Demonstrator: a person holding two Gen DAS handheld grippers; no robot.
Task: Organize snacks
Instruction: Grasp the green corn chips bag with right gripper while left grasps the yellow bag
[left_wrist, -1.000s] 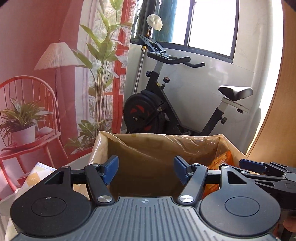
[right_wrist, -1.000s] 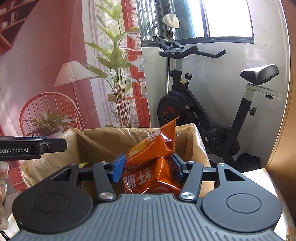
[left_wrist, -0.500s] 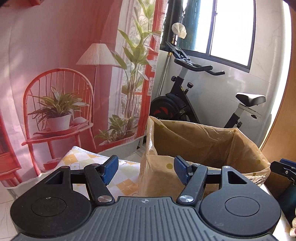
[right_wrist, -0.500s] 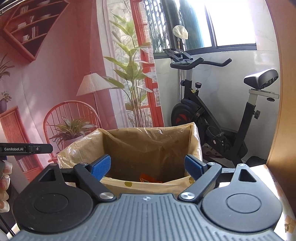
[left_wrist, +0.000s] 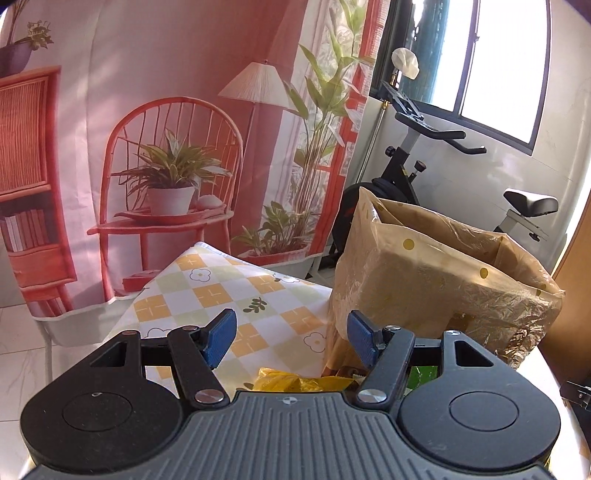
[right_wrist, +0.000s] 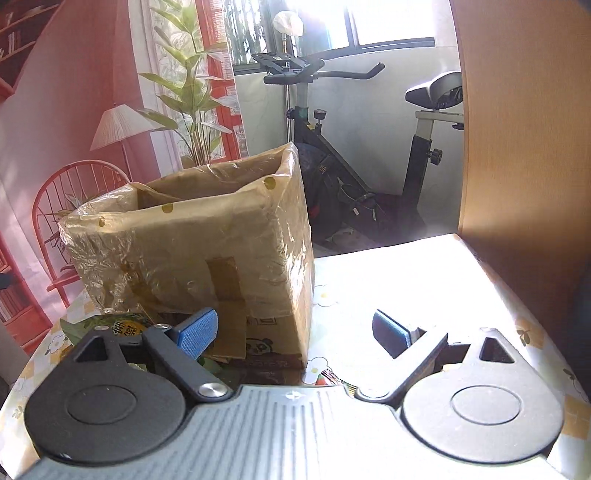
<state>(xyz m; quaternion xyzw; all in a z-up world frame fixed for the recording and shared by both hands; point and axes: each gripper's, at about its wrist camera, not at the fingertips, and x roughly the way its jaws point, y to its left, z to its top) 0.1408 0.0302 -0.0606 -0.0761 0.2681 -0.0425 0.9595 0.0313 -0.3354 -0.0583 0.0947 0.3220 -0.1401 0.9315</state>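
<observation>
A cardboard box lined with a brown dotted plastic bag (left_wrist: 436, 273) stands on the table; it also shows in the right wrist view (right_wrist: 207, 243). My left gripper (left_wrist: 291, 336) is open and empty, low over the table left of the box, above a yellow snack packet (left_wrist: 295, 382). A green packet (left_wrist: 421, 374) lies beside it. My right gripper (right_wrist: 293, 330) is wide open and empty, in front of the box's near right corner. A green snack packet (right_wrist: 118, 325) lies at the box's foot on the left.
The table has a checked floral cloth (left_wrist: 221, 291). A wooden panel (right_wrist: 524, 140) stands close on the right. An exercise bike (right_wrist: 332, 155) stands behind the table. A printed backdrop (left_wrist: 147, 147) hangs at the left.
My right gripper let an orange snack packet go into the box, opened wide and drew back and down. My left gripper swung left and back from over the box to the table.
</observation>
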